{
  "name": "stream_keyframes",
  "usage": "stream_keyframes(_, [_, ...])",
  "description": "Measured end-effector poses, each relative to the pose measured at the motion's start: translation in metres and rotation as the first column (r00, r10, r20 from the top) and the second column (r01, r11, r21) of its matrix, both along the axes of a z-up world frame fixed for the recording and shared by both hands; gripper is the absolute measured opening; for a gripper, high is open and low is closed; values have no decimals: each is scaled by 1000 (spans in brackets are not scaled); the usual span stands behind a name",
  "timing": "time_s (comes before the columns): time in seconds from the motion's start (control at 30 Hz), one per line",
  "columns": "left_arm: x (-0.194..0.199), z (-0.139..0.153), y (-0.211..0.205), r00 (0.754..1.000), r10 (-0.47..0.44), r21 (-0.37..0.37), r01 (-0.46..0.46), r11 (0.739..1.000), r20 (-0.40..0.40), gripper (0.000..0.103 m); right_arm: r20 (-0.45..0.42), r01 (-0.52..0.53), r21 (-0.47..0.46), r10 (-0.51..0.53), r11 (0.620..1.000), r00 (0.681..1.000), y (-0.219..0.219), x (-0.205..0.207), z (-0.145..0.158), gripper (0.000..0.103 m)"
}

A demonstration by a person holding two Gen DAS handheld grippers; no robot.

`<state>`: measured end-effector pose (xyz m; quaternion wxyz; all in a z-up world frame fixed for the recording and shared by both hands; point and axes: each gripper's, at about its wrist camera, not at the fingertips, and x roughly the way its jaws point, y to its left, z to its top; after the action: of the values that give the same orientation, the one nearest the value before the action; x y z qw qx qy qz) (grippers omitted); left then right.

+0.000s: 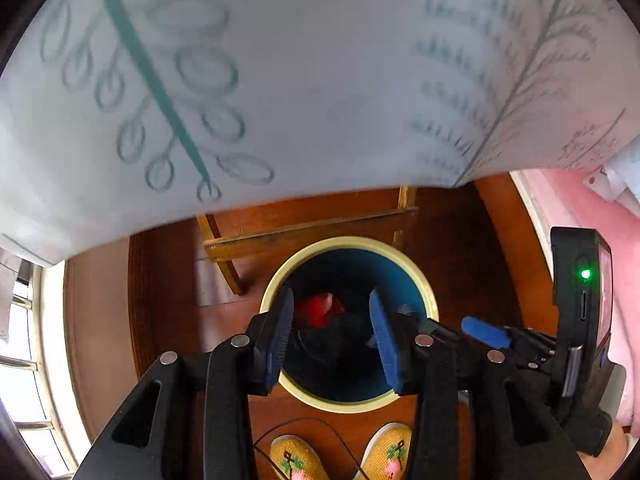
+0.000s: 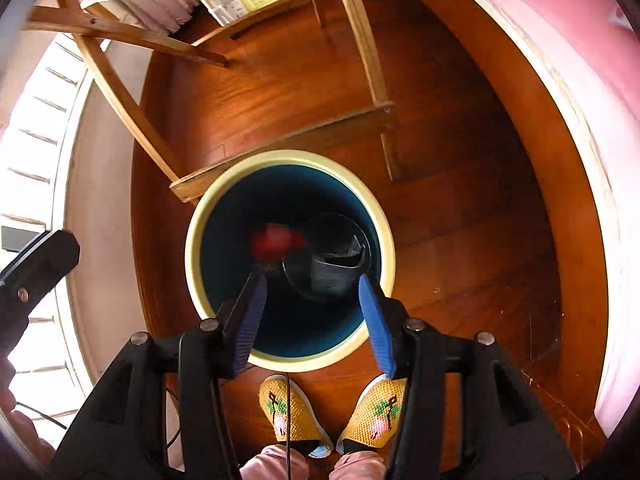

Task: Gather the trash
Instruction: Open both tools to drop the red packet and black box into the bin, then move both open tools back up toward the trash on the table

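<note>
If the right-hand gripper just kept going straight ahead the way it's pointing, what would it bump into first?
The right gripper is open and empty, aimed down into the bin. Going straight on, it would probably pass the rim and meet the dark crumpled container inside, beside the red scrap. Depth is hard to judge.

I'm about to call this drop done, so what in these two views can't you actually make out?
- Tabletop: left wrist view, hidden under the hanging tablecloth; any trash left there is unseen.
- Red item in the bin: blurred in both views; its type is unclear.
- Bin bottom: dark, partly blocked by the open left gripper and right gripper.
- Dark container in the bin: contents unreadable.
</note>
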<state>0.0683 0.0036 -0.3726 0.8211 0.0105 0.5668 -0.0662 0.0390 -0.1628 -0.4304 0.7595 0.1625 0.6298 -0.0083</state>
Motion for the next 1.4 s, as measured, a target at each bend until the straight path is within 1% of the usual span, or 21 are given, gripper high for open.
stream_keyframes(0.07, [1,-4,3,1000,8,-4,-8,1000,-9,57,-5,4,3,-4,1000,1000,-2,1,0,48])
stream_keyframes(0.17, [-1,2,8,1000,21,-5,-21,1000,4,68,8,9,1,-9,1000,1000,-2,0,7,48])
stream_keyframes(0.23, [-5,11,10,1000,26,-7,-26,1000,11,70,25,15,4,-15,1000,1000,-6,-5,19,48])
stream_keyframes(0.33, [-10,33,17,999,30,-12,-30,999,24,71,57,25,1,-25,1000,998,-6,-12,51,48])
stream_keyframes(0.47, [-17,77,21,998,24,4,-24,1000,52,71,78,31,9,-32,999,996,3,-19,101,48])
stream_keyframes(0.6, [-25,129,28,997,-4,7,3,1000,71,72,108,12,8,-13,1000,994,12,-31,161,48])
stream_keyframes(0.73, [-31,185,37,994,-41,-8,42,999,99,74,150,-15,3,14,1000,989,23,-42,221,48])
stream_keyframes(0.87, [-31,237,58,992,-42,-36,47,998,118,75,205,-21,-7,22,1000,979,33,-52,278,49])
stream_keyframes(1.0, [-26,289,66,987,-52,-65,62,996,150,75,268,-10,-24,16,1000,963,42,-60,329,50])
stream_keyframes(1.1, [-22,331,68,980,-67,-57,79,995,186,75,315,20,-26,-10,999,949,48,-63,367,50])
stream_keyframes(1.17, [-20,354,68,977,-78,-54,91,994,199,75,345,38,-24,-28,999,938,50,-65,388,50])
stream_keyframes(1.27, [-15,375,68,972,-89,-64,105,992,216,75,392,60,-23,-46,998,919,54,-68,416,50])
stream_keyframes(1.33, [-22,398,67,968,-99,-66,117,991,229,75,421,69,-25,-52,997,906,56,-67,437,50])
stream_keyframes(1.37, [-20,402,66,967,-105,-69,124,990,231,75,434,72,-29,-53,997,899,57,-66,442,50])
stream_keyframes(1.4, [-26,412,68,966,-109,-77,130,989,234,75,447,74,-32,-52,997,893,56,-67,454,50])
